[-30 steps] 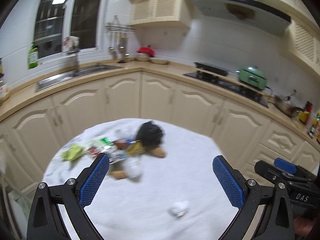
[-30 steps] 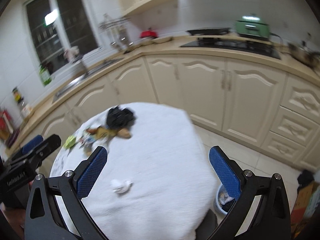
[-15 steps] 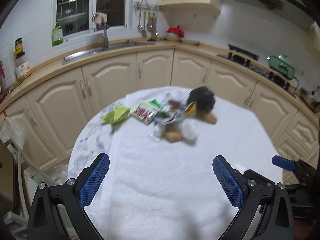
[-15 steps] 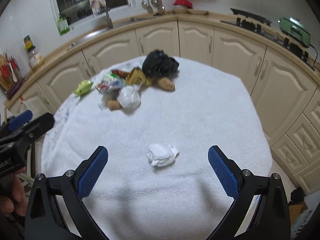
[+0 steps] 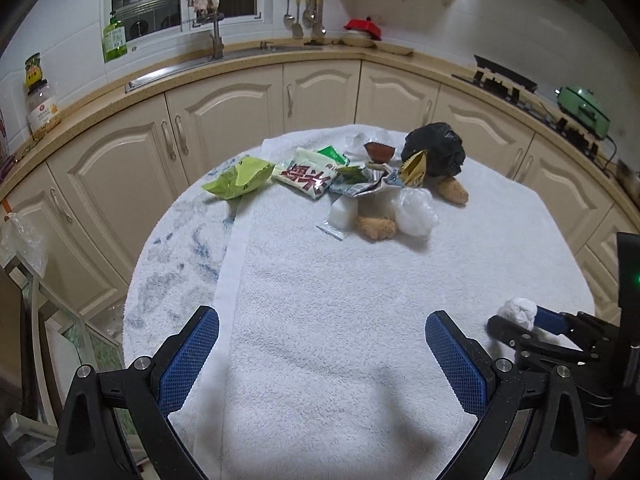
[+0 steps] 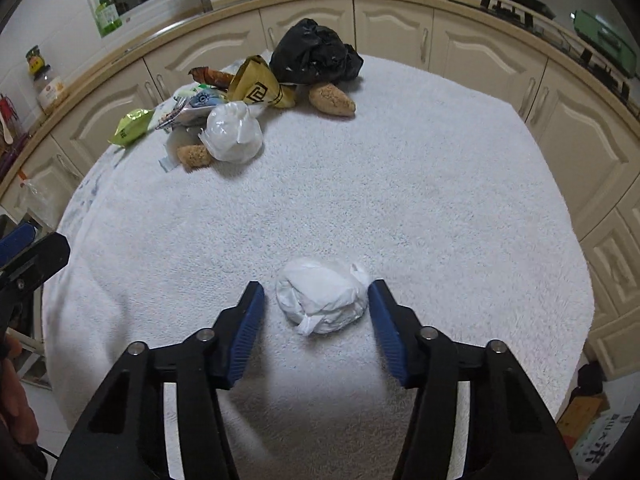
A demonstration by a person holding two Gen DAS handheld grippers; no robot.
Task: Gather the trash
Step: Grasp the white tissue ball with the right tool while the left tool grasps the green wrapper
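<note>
We read only large red characters on the white packet (image 5: 306,175); its brand stays illegible. Our right gripper (image 6: 316,304) has dropped around the paper wad (image 6: 322,300) on the towel (image 6: 400,200); its jaws, wider half a second ago, now stand apart just beside it. Our left gripper (image 5: 322,340) hovers with jaws wide apart, the trash pile (image 5: 384,184) farther off.

Round surface w/ white fluffy terry cloth (image 6: 400,184) is looking matt, rough. Crumpled white paper wad (image 6: 322,300) is showing creased, dull. Black plastic bag (image 6: 316,54) is shining glossy, wrinkled. Right tongs (image 6: 316,308): matt black plastic w/ blue textured rubber pads (image 6: 249,330).
</note>
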